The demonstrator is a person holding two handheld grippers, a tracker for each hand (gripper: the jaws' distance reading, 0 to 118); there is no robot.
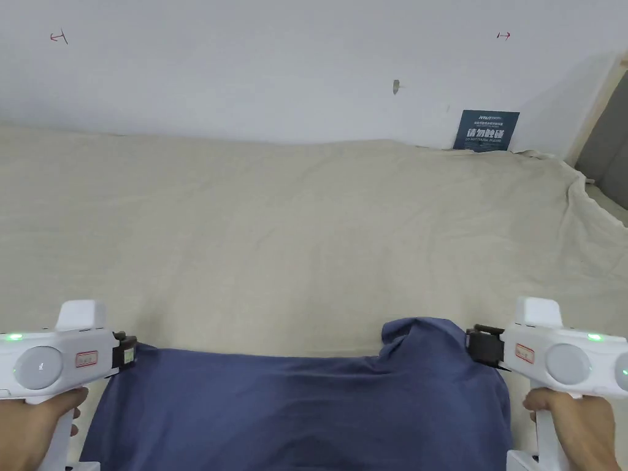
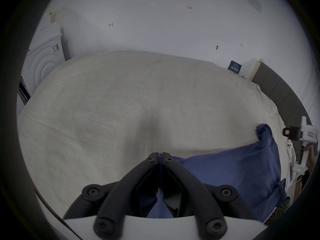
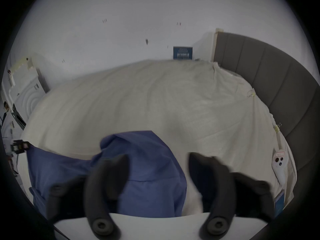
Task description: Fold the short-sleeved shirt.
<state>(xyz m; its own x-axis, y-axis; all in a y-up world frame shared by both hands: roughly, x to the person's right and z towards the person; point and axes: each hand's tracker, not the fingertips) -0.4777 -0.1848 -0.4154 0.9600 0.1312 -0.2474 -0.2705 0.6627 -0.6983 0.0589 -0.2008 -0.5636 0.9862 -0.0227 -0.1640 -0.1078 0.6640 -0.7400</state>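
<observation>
Two claws work the near edge of the bed, where the blue shirt lies with its lower part running out of the head view. Left claw is clenched on the shirt's left corner, and the left gripper view confirms it: jaws pressed together with blue cloth pinched between them. Right claw sits spread wide, jaws apart, nothing in them, hovering just beside a bunched lump of cloth at the shirt's right end. That lump looks like the problem: the right side is crumpled up while the left is pulled taut. The smart play, I'd say, is to bring the right claw onto the outer edge of that bunch, catch a single corner and not a wad of layers, then draw both hands apart evenly so the cloth flattens before any fold. Pull too hard on one side and the shirt may skew across the sheet.
</observation>
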